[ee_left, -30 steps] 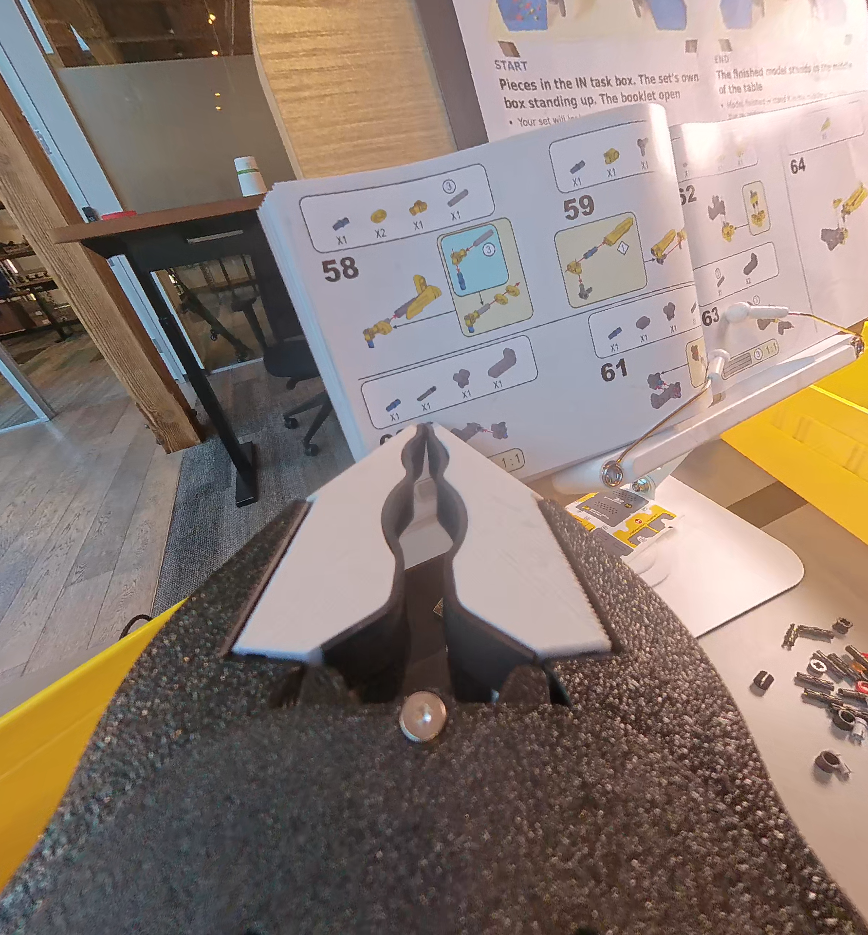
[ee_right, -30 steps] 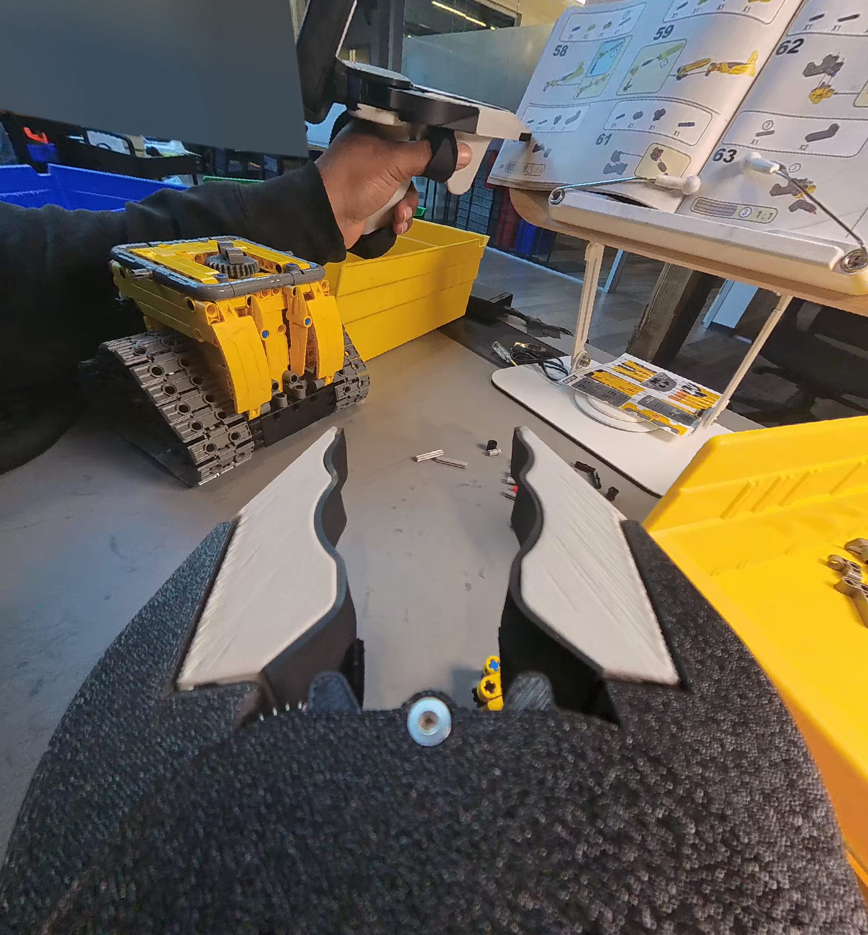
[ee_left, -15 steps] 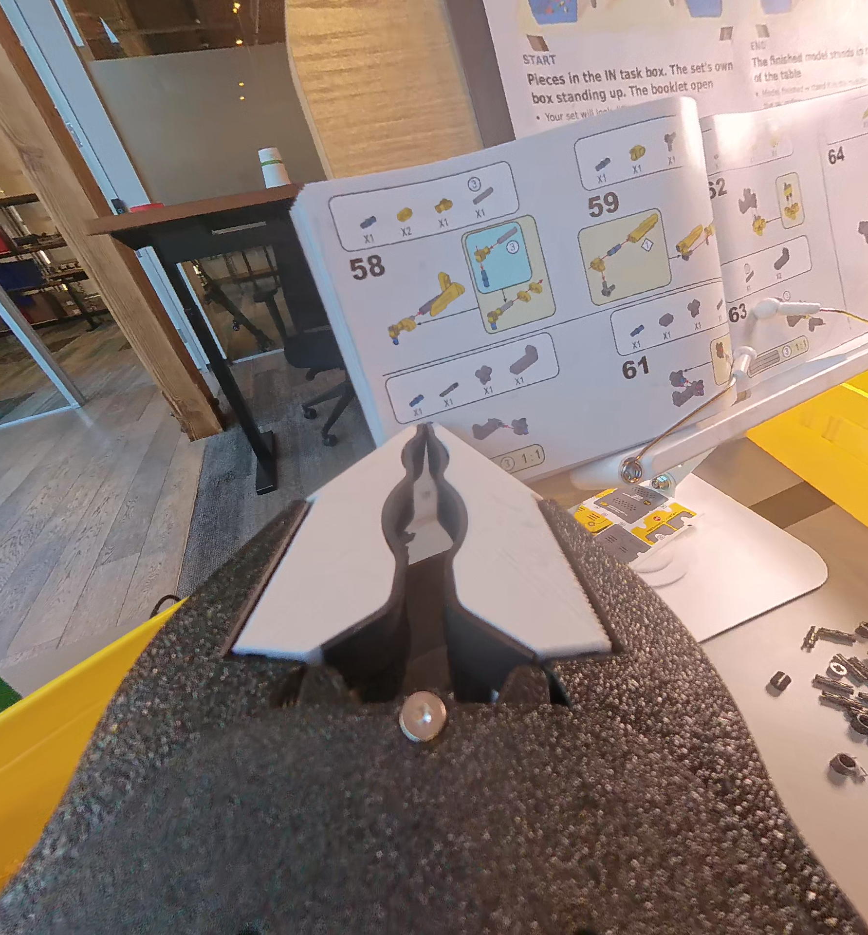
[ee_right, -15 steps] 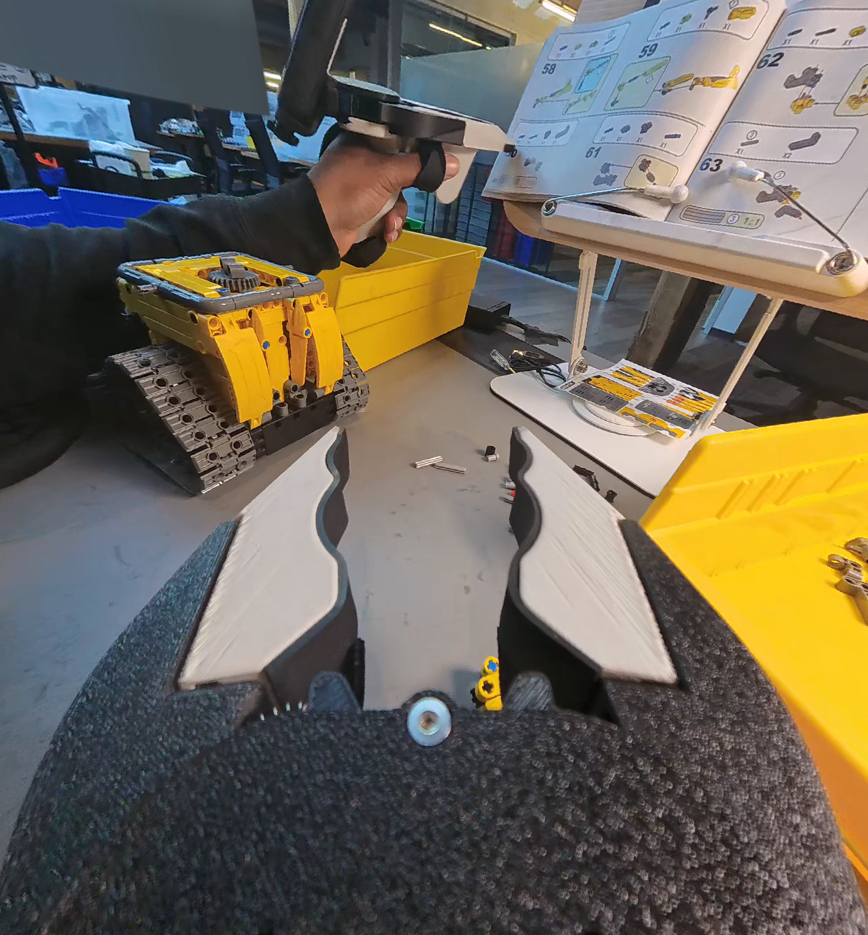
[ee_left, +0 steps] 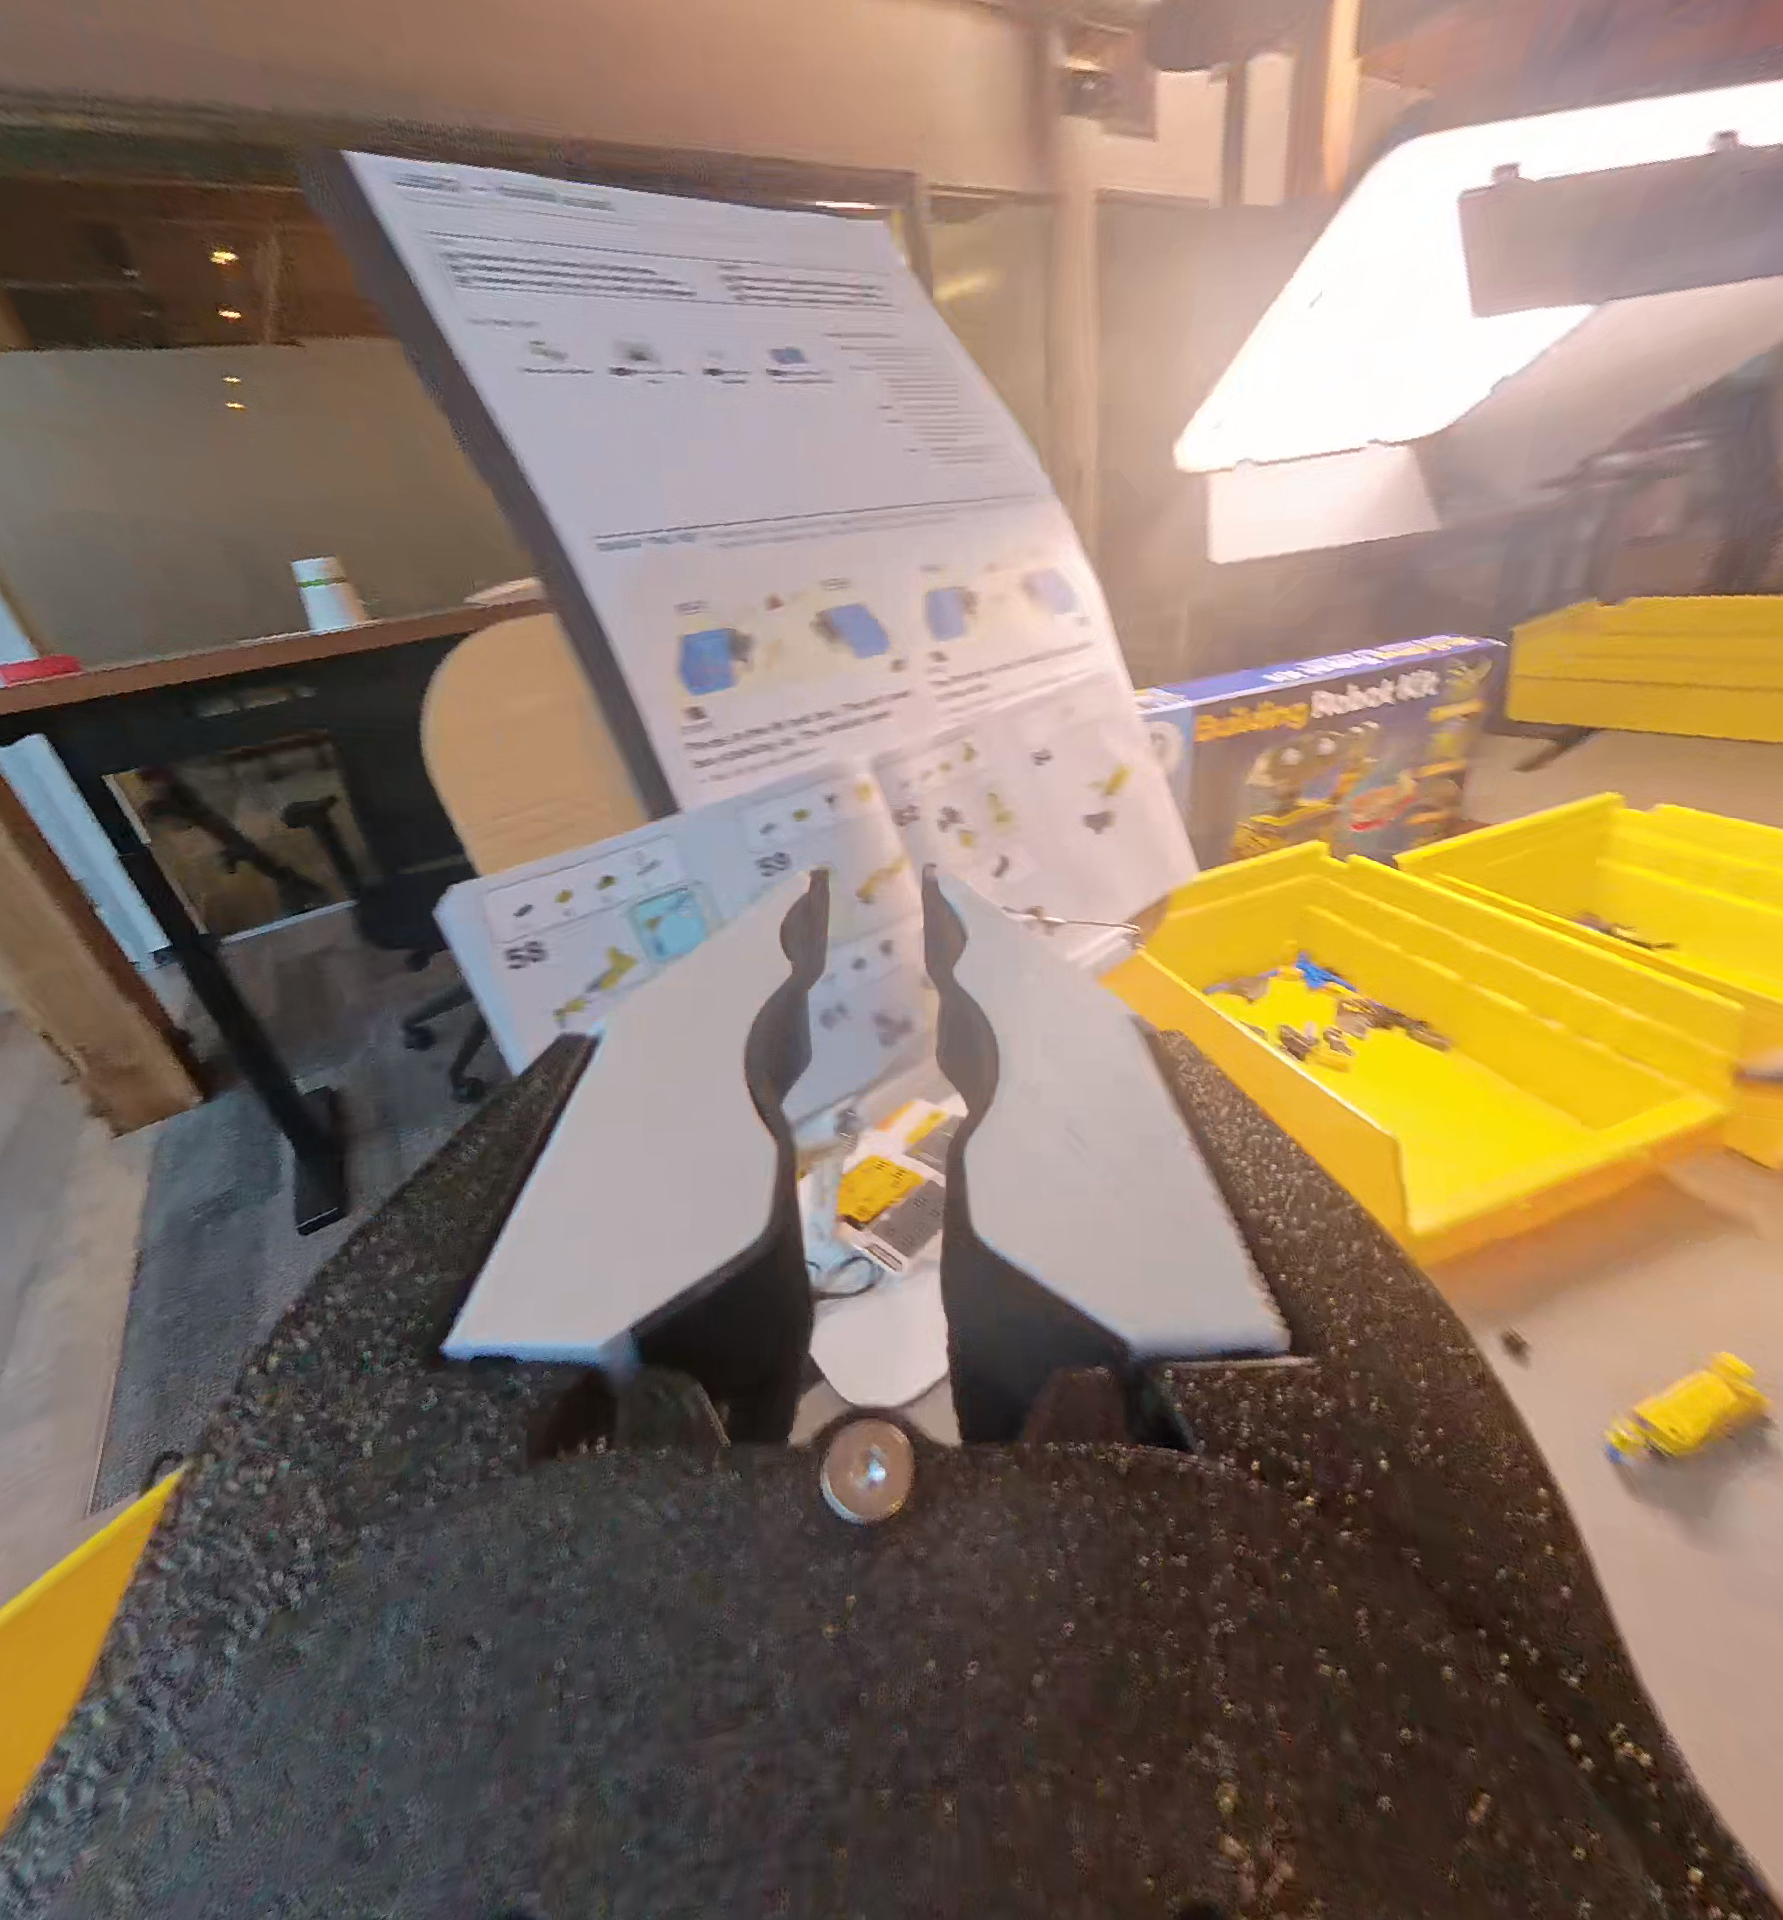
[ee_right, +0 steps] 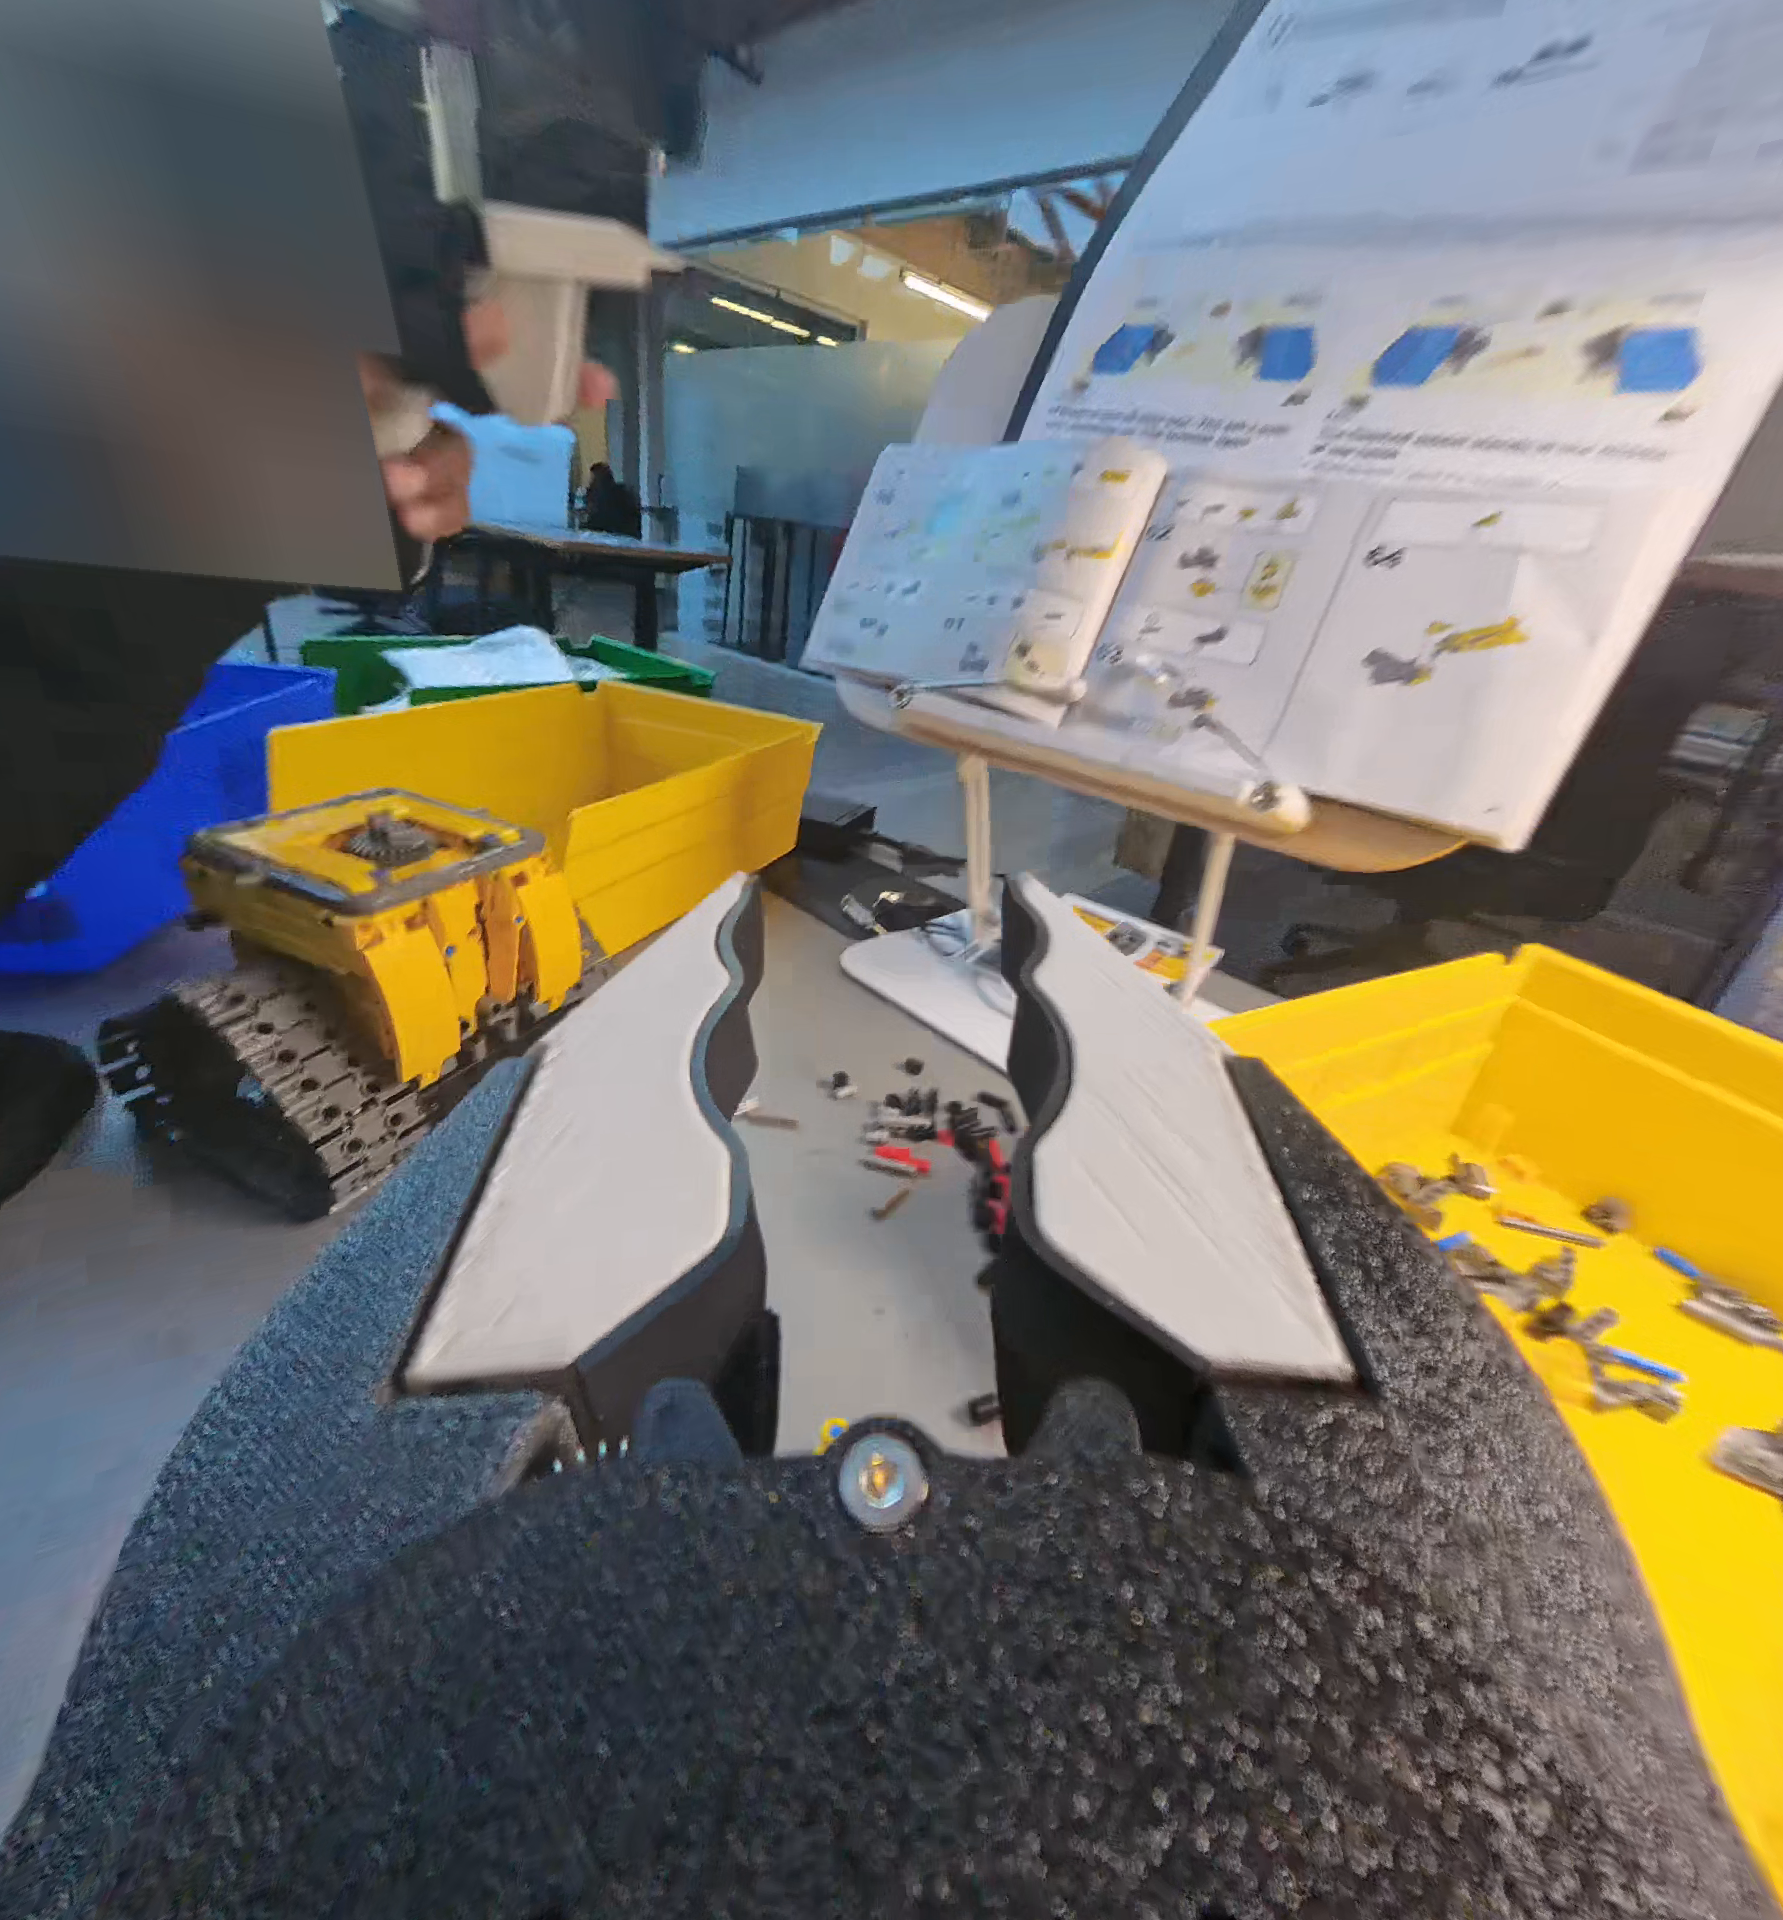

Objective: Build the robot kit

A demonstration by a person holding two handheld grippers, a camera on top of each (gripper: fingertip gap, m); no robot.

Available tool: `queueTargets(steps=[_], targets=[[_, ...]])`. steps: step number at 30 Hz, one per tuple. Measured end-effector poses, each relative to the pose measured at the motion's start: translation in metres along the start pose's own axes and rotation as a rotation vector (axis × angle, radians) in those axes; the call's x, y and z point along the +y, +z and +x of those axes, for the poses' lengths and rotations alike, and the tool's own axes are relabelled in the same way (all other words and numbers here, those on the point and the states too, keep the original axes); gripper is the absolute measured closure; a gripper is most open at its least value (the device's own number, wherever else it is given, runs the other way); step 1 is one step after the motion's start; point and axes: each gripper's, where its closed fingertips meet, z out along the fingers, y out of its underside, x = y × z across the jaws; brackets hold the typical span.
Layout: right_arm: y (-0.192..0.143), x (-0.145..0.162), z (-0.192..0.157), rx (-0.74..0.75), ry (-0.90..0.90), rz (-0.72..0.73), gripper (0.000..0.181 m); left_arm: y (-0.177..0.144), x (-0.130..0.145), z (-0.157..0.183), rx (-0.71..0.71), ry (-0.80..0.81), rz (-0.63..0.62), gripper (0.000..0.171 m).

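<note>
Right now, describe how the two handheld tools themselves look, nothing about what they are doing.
Both match. The left tool and right tool each have two pale grey flat-faced fingers with wavy black inner edges, set on a body covered in coarse black foam, with one silver screw at the centre. Seen from the right wrist view, the left tool has a white handle; the forearm behind it wears a black sleeve.

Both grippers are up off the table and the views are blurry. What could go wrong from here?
1. The left gripper, open and empty, points at the instruction booklet on its white stand; pushing forward could tip it.
2. The right gripper, also open, hangs over loose small parts on the grey table; a low sweep may scatter them.
3. The tracked yellow model sits close beside the right gripper; swinging toward it could knock it.
</note>
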Motion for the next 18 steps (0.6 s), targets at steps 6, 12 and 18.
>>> queueTargets(steps=[6,12,18], targets=[[-0.098,-0.067,0.143,0.327,-0.059,-0.034,0.163,-0.054,0.044,0.063,0.070,0.116,-0.108,0.140],[-0.150,0.005,0.272,0.434,-0.026,-0.520,0.181,-0.118,0.103,0.072,-0.073,0.102,-0.202,0.140],[-0.132,0.114,0.315,0.349,0.130,-0.877,0.166,-0.157,0.138,0.065,-0.234,0.005,-0.248,0.140]])
